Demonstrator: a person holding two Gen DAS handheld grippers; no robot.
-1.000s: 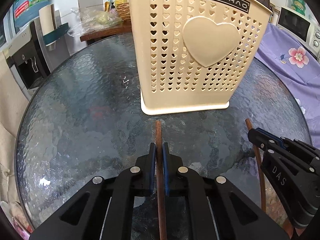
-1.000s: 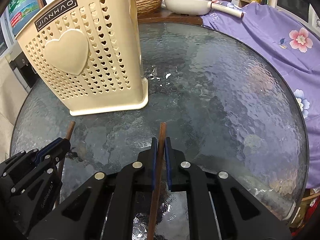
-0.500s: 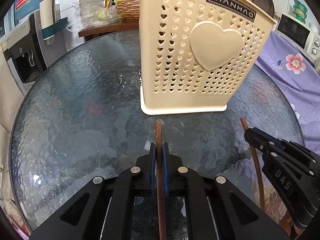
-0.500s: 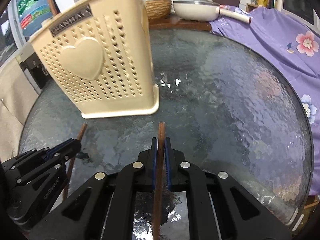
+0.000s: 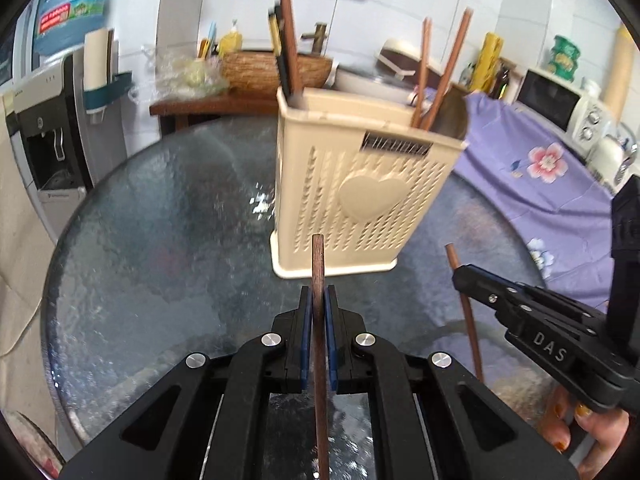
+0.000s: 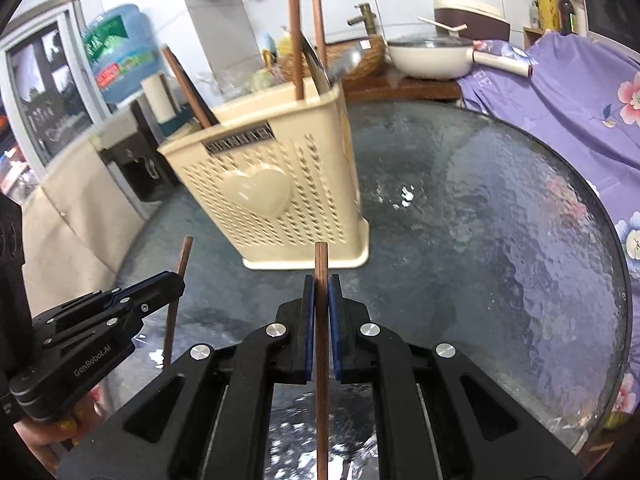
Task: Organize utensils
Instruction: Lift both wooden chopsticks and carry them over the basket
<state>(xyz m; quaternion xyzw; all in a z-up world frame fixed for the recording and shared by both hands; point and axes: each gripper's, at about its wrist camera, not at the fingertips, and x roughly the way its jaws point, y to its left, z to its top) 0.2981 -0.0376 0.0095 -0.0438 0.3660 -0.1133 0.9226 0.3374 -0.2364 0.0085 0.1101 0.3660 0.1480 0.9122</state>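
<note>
left gripper (image 5: 319, 300) pinched a brown chopstick (image 5: 319, 264); right gripper (image 6: 321, 292) pinched another chopstick (image 6: 321, 264), both held above the glass table (image 5: 160, 240), near the cream utensil holder (image 5: 360, 200) (chopsticks already standing inside)

Utensil holder (image 5: 360, 196) on table (image 5: 160, 240)

Round, dimpled glass worktop (image 5: 168, 240) here, and the cream utensil holder (image 5: 360, 200) stands on it; purple floral cloth (image 5: 540, 168) drapes its far edge.
</note>
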